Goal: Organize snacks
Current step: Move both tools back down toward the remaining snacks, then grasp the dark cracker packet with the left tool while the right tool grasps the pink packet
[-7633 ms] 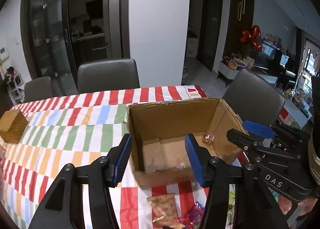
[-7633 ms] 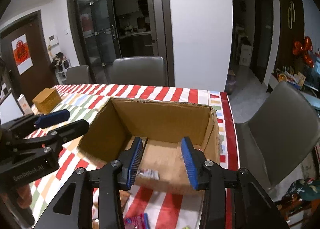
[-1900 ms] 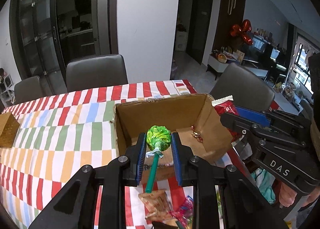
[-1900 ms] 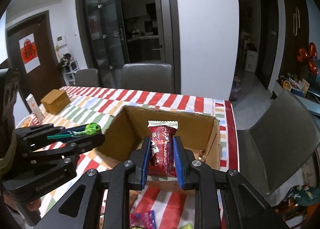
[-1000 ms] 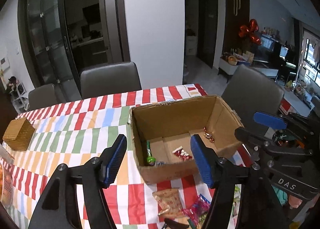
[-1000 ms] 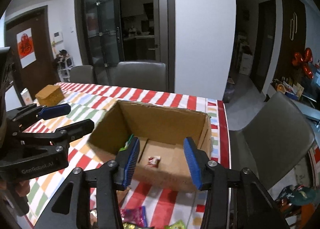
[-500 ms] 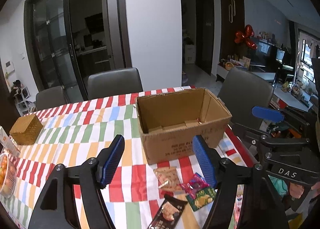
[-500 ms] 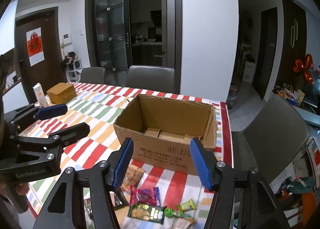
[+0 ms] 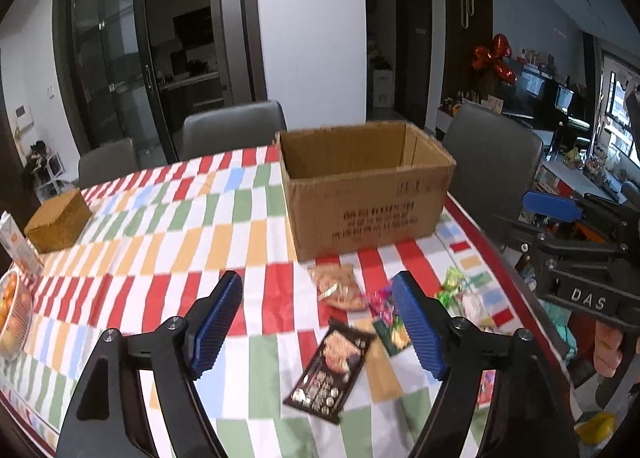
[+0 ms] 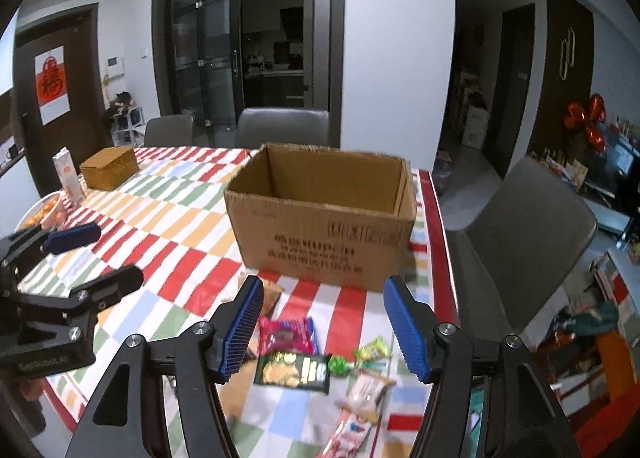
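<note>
An open cardboard box (image 9: 364, 193) (image 10: 324, 217) stands on the striped tablecloth; its inside is hidden from here. Loose snacks lie in front of it: a tan packet (image 9: 338, 285), a dark brown packet (image 9: 332, 368), a pink packet (image 10: 286, 334), a green-and-black packet (image 10: 294, 370), a green candy (image 10: 339, 364) and a white-pink packet (image 10: 362, 392). My left gripper (image 9: 318, 324) is open and empty above the dark packet. My right gripper (image 10: 326, 332) is open and empty above the pink and green packets.
A woven brown box (image 9: 58, 219) (image 10: 109, 167), a juice carton (image 10: 68, 173) and a bowl of oranges (image 9: 10, 314) sit at the table's left. Grey chairs (image 9: 234, 129) (image 10: 528, 225) stand behind and to the right. The table's red edge (image 10: 444, 258) is close on the right.
Both grippers dropped their snacks into the box, opened, and pulled back and down toward the near edge. The loose snacks on the cloth have come into view under them.
</note>
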`<move>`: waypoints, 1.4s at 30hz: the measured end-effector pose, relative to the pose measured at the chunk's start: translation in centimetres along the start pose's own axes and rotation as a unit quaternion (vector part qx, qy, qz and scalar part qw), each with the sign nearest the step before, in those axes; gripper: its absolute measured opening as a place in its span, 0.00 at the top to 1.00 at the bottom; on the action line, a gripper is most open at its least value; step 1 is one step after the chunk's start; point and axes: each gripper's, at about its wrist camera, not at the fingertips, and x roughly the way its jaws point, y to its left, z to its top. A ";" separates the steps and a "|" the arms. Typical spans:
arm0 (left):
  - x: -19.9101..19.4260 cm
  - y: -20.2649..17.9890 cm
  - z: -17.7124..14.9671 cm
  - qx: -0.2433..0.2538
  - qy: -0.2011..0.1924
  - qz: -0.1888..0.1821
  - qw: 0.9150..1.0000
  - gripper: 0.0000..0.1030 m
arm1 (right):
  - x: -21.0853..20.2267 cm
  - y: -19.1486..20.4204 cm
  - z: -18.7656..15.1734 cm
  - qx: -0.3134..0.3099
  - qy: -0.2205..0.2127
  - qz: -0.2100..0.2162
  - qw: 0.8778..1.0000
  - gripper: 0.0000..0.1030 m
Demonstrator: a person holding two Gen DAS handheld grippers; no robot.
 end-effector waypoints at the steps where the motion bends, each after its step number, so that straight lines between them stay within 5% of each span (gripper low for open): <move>1: 0.0 0.0 -0.5 0.000 0.003 0.002 1.000 0.24 | 0.1 0.0 -0.5 0.002 0.007 0.000 1.000 0.38; 9: 1.2 -0.6 -3.8 0.008 0.038 0.001 0.999 0.23 | 1.3 0.0 -5.0 0.022 0.071 0.001 0.997 0.38; 27: 9.5 -1.4 -8.4 0.055 0.152 -0.015 0.987 0.21 | 6.2 -1.5 -12.0 0.092 0.199 -0.071 0.973 0.38; 42: 14.5 -1.0 -9.3 0.061 0.186 -0.009 0.981 0.18 | 8.6 -1.2 -14.1 0.079 0.233 -0.103 0.964 0.44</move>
